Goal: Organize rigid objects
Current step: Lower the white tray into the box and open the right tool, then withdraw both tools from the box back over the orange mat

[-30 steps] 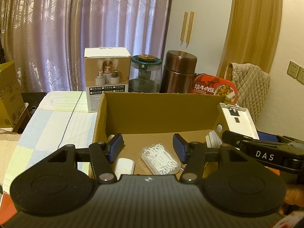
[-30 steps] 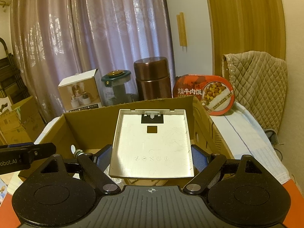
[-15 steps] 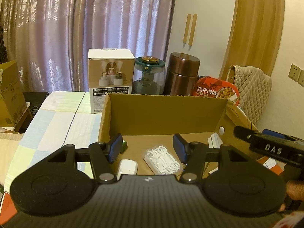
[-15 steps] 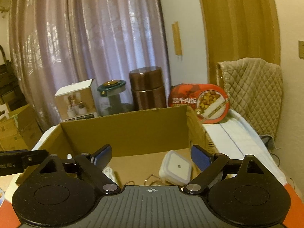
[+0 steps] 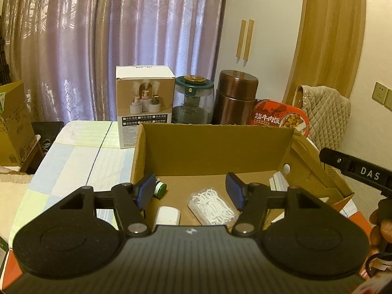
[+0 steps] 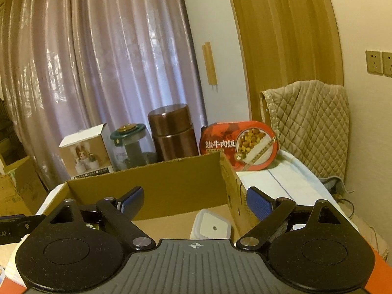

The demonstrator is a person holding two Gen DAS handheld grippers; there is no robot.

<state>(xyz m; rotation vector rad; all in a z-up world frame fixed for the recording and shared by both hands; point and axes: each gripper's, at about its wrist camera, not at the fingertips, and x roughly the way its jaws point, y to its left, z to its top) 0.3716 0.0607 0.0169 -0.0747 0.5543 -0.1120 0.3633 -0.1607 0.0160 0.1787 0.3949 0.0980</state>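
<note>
We note both tools gaping and empty above the cardboard box (image 5: 215, 147): right tool (image 6: 196, 202) sits nearest the white square container (image 6: 212, 226), low centre of its frame, while left tool (image 5: 189, 189) hangs over the floss-pick packet (image 5: 212, 207).

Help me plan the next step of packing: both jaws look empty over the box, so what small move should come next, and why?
Probably draw the right gripper back from the cardboard box toward another loose item. Its jaws are open and empty, and the white square container already sits inside. The left gripper is open too.
</note>
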